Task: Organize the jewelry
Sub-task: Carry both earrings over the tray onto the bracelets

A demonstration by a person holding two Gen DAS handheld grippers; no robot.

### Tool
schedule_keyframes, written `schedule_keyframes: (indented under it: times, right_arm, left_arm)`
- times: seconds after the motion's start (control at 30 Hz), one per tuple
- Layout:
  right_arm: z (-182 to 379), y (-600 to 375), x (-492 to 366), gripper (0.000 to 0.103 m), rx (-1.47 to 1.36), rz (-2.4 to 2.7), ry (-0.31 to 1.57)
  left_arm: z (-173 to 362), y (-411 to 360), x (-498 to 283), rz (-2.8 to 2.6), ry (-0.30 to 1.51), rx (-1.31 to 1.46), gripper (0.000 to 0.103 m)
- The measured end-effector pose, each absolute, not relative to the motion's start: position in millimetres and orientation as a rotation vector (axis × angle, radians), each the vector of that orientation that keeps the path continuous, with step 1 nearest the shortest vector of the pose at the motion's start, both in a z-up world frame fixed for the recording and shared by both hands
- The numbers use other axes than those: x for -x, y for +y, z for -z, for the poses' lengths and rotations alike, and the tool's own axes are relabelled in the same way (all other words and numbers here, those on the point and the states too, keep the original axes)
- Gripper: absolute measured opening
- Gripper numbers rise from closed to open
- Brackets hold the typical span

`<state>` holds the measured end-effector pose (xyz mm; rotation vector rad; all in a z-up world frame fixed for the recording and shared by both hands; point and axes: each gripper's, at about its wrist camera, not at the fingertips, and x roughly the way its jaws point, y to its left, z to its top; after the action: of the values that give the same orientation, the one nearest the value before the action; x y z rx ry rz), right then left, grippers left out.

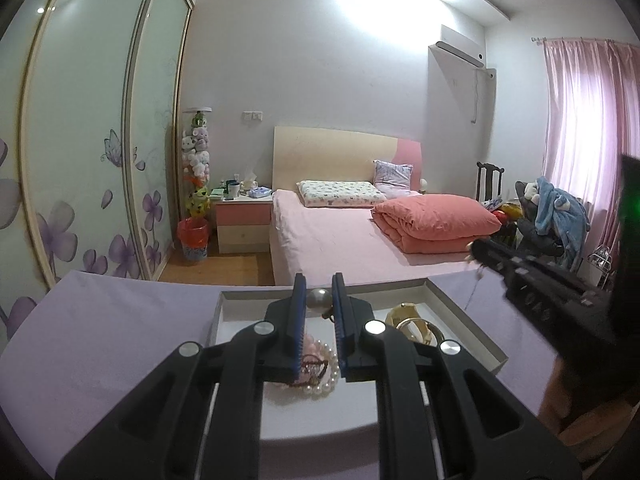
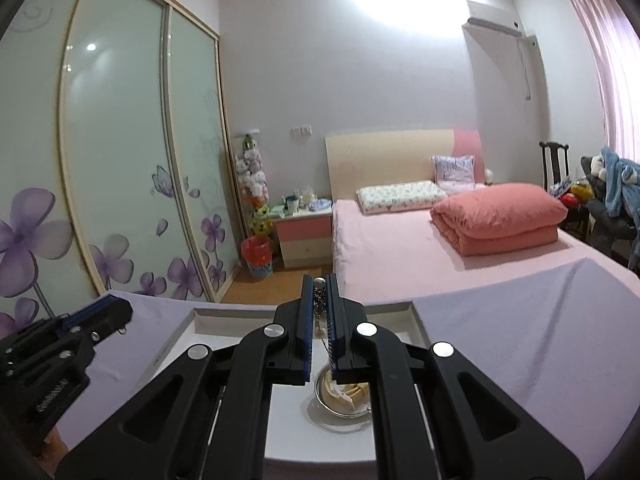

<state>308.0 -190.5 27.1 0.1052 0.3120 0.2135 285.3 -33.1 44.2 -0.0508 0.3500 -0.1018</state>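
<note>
A shallow white box (image 1: pixel 460 312) with a beige rim lies on the lilac cloth. In it are a white pearl bracelet (image 1: pixel 320 386), pink beads and a gold watch (image 1: pixel 414 322). My left gripper (image 1: pixel 319 280) is shut on a large pearl piece (image 1: pixel 318 298) above the box. My right gripper (image 2: pixel 319 278) is shut on a thin beaded chain (image 2: pixel 319 304) that dangles over the box (image 2: pixel 416 320) and the gold watch (image 2: pixel 344 394). In the left wrist view the right gripper (image 1: pixel 474 248) reaches in from the right. The left gripper (image 2: pixel 126 314) shows at the left of the right wrist view.
The lilac cloth (image 1: pixel 120 320) covers the work surface on both sides of the box. Beyond it stand a pink bed (image 1: pixel 340 240) with a folded quilt, a nightstand (image 1: pixel 244 220), a red bin (image 1: pixel 193 238), sliding wardrobe doors (image 1: pixel 88 140) and a chair piled with clothes (image 1: pixel 552 212).
</note>
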Motion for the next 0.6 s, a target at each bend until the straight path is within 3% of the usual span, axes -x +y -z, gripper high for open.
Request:
schedule_keyframes:
  times: [0.4,0.47,0.53,0.6]
  right_arm:
    - [-6,-191,-333,0.008,-0.158,-0.232,0.398]
    - [-5,-192,-335,0.02,-0.177,-0.245,0.411]
    - [-7,-195,-335,0.04,-0.185,-0.24,0.4]
    - [-8,-196,-334,0.041,-0.189,-0.236,0.391]
  left_arm:
    - [-38,-31,-299,0.102,0.352,0.07,0.014]
    - [-37,-30,-301,0.102,0.357,0.072,0.014]
    - [-37,-28,-304,0.104,0.361,0.074,0.014]
    - [-36,-29,-307,0.106,0.365,0.074,0.014]
